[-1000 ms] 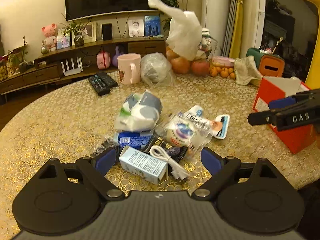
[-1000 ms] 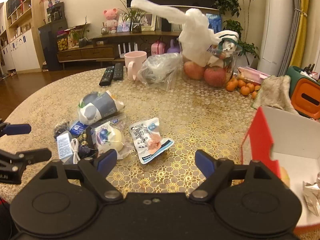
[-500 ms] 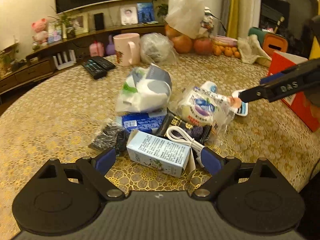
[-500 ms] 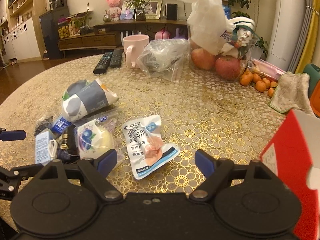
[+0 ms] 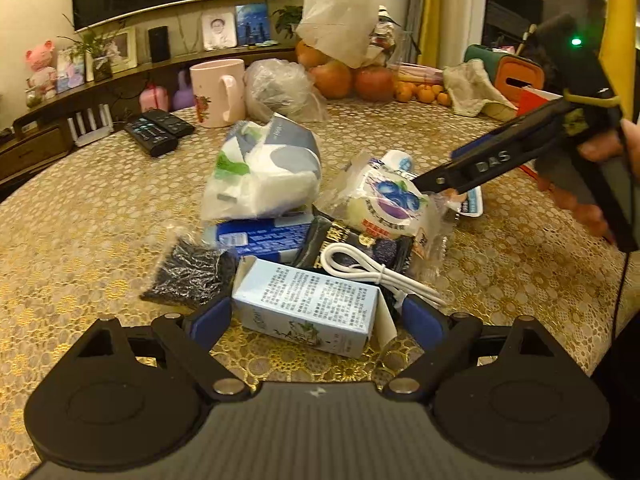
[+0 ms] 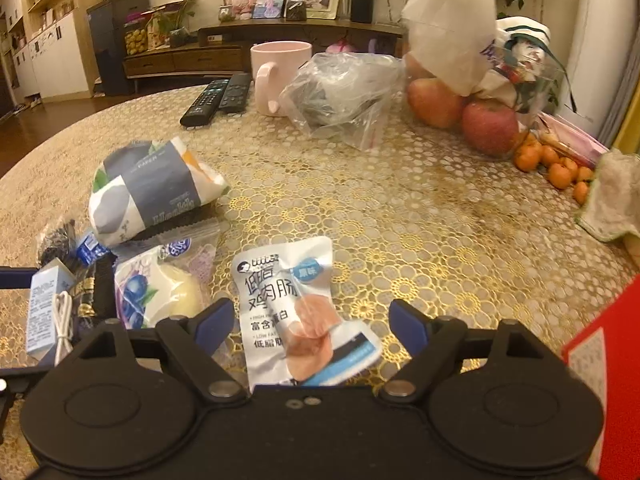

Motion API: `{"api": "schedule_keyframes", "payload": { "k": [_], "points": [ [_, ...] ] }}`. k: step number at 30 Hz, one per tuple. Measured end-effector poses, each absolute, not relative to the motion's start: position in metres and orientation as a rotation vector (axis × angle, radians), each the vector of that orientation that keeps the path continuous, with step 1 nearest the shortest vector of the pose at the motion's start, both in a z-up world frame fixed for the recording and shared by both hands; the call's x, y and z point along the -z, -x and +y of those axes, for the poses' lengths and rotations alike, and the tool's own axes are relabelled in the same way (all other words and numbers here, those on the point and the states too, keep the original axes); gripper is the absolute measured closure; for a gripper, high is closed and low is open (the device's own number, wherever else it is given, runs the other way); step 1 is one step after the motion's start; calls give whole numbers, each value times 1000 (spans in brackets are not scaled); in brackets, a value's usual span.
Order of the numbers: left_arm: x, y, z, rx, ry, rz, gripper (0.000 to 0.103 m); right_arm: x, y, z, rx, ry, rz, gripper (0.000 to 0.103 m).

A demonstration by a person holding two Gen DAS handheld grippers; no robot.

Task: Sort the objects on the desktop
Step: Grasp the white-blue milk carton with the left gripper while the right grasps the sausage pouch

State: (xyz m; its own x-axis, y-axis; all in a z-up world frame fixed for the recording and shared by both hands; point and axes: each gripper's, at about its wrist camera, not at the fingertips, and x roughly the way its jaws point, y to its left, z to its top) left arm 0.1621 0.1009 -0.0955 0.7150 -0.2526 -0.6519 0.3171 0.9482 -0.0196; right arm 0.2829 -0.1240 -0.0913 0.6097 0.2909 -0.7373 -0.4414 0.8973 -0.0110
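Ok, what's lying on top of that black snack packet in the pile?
A coiled white cable lies across the black packet, and the blueberry bun pack overlaps its far edge. The light blue carton hides its near end; whatever lies beneath it is covered.

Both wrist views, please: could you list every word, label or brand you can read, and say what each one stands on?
"DAS": side of the right gripper.
"PAPER": grey band of the tissue pack.
"鸡肉肠", "富含蛋白" and "原味": white sausage pouch.
Fine print on the small blue-white carton, the flat blue box and the blueberry snack bag: too small or blurred to read.
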Motion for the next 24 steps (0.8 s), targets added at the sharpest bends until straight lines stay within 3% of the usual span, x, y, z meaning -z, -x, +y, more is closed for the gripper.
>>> {"api": "schedule_keyframes", "payload": {
  "k": [11,14,17,24],
  "points": [
    [103,-168,111,350,-9,714,10,106,-297,-120,-436,173,832,20],
    [102,-167,110,350,-6,711,12,106,-296,-117,-427,183,812,28],
    [102,-165,111,361,2,708,22,105,-294,-115,-448,188,801,43],
    [100,-160,112,348,21,710,28,103,-289,-113,-437,195,793,45]
  ]
}}
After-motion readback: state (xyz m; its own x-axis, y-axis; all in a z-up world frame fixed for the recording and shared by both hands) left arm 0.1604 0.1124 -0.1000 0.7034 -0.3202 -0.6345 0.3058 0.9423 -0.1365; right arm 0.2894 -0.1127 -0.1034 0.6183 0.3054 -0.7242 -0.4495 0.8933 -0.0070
